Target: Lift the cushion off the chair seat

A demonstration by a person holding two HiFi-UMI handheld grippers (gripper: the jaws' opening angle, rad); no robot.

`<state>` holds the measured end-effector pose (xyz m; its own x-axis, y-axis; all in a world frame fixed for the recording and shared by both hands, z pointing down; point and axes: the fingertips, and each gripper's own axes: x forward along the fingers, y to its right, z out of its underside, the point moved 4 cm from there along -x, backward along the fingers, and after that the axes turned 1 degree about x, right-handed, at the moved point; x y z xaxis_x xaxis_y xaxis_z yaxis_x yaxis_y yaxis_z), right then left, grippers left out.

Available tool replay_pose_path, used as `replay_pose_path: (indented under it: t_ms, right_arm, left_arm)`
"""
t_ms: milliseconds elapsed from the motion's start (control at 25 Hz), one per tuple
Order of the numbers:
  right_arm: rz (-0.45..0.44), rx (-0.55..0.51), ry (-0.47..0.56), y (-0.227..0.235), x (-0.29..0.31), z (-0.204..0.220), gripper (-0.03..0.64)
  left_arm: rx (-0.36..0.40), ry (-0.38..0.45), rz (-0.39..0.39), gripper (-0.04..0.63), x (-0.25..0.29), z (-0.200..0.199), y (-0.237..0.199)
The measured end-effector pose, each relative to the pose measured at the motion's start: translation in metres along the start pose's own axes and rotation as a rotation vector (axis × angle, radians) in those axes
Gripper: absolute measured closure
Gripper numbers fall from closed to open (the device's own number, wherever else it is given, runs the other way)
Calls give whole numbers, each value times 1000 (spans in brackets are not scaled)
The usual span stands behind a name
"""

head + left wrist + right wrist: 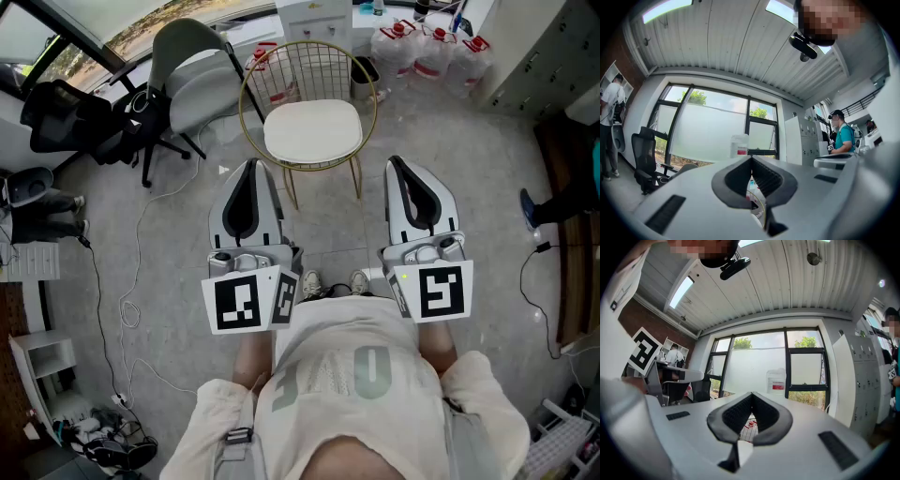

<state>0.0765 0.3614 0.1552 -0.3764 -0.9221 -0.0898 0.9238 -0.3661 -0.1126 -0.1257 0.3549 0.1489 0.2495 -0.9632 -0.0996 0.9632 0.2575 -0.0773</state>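
A white cushion (312, 129) lies flat on the seat of a gold wire chair (251, 80), in the upper middle of the head view. My left gripper (251, 166) hangs in the air in front of the chair's left front corner, shut and holding nothing. Level with it, my right gripper (396, 162) hangs off the chair's right front corner, also shut and holding nothing. Neither gripper touches the chair or the cushion. In the left gripper view the left gripper (751, 158) shows its jaws meeting at the tips. The right gripper (752, 393) shows the same in the right gripper view.
A grey shell chair (192, 66) and a black office chair (80, 122) stand left of the wire chair. Water jugs (433, 47) sit behind it at the right. Cables (136, 281) trail over the floor at left. A person (42, 214) stands at the left edge, another person (562, 197) at the right edge.
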Motion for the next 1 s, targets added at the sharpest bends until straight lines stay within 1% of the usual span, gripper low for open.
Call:
replay_pose_path:
  t_ms: [200, 320, 480, 560, 680, 880, 960, 1000]
  right_arm:
    - [-17, 13, -23, 2, 1, 9, 601]
    - [-24, 14, -57, 5, 2, 15, 601]
    - [-46, 31, -56, 11, -2, 20, 601]
    - [-67, 66, -40, 16, -5, 22, 601]
    - [-122, 111, -37, 26, -10, 26, 601]
    - [-195, 78, -46, 47, -18, 36, 600]
    - [-203, 84, -35, 56, -22, 39, 601]
    - [-199, 92, -32, 60, -24, 40, 601]
  left_arm:
    - [-29, -4, 17, 581, 0, 9, -1]
    - [-24, -24, 15, 581, 3, 15, 2]
    - [-18, -30, 16, 581, 4, 20, 14]
    - [4, -28, 6, 581, 3, 22, 22]
    - [53, -19, -10, 580, 2, 25, 41]
    - [166, 0, -82, 569, 1, 26, 69]
    - [184, -5, -109, 565, 0, 27, 74]
    - [177, -17, -115, 565, 0, 28, 75]
